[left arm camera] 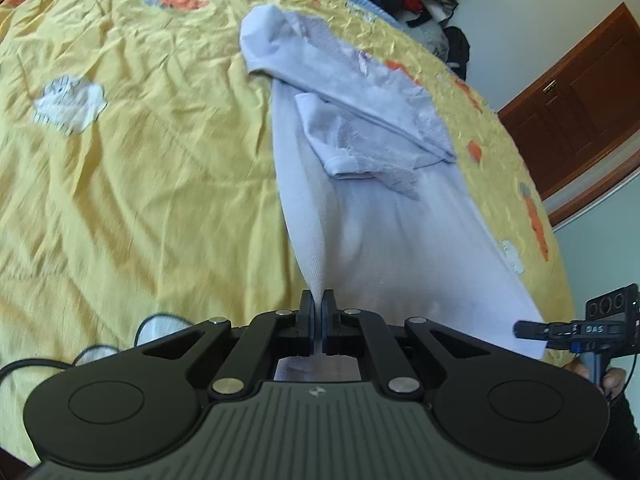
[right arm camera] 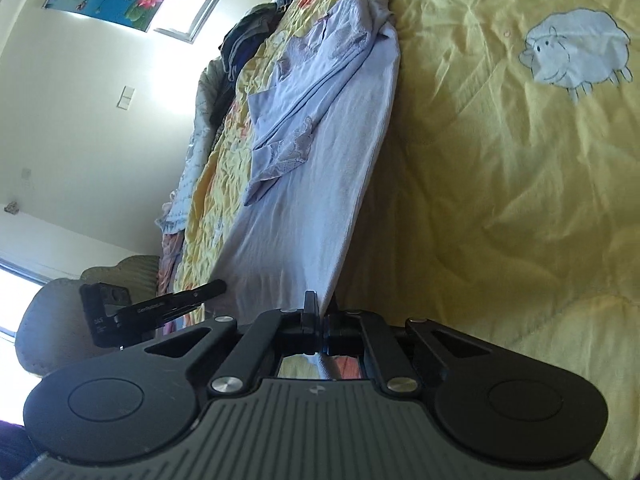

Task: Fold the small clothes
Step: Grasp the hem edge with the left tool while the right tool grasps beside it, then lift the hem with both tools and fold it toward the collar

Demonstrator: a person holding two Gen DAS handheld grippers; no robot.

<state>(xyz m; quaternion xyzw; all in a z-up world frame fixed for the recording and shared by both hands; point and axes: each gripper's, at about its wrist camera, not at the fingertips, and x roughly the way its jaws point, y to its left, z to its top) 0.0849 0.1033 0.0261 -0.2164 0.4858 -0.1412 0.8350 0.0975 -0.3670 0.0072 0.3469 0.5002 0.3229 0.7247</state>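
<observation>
The left gripper (left arm camera: pixel 319 312) is clenched on the near hem of a pale lilac garment (left arm camera: pixel 384 216), the cloth rising in a narrow pinch straight out from between its pressed-together fingers. From that pinch the garment runs forward and to the right across a yellow bedspread (left arm camera: pixel 140 160), its folded sleeves with lace trim lying on top of the body panel further ahead.

The right gripper (right arm camera: pixel 322 312) grips the other near corner of the same garment (right arm camera: pixel 320 184); its fingers are drawn close together with the fabric edge between them, though the exact hold is somewhat shadowed, so how much cloth is caught is hard to say. Ahead of this gripper the garment stretches away up the frame, with its lace-edged sleeves folded inward on the left side.

In the left wrist view the right gripper appears at the far right (left arm camera: pixel 536 330), touching the garment's corner. In the right wrist view the left gripper sits at the lower left (right arm camera: pixel 208 288), at the opposite corner. A sheep print (right arm camera: pixel 576 52) on the bedspread lies well off to the right of the right gripper.
</observation>
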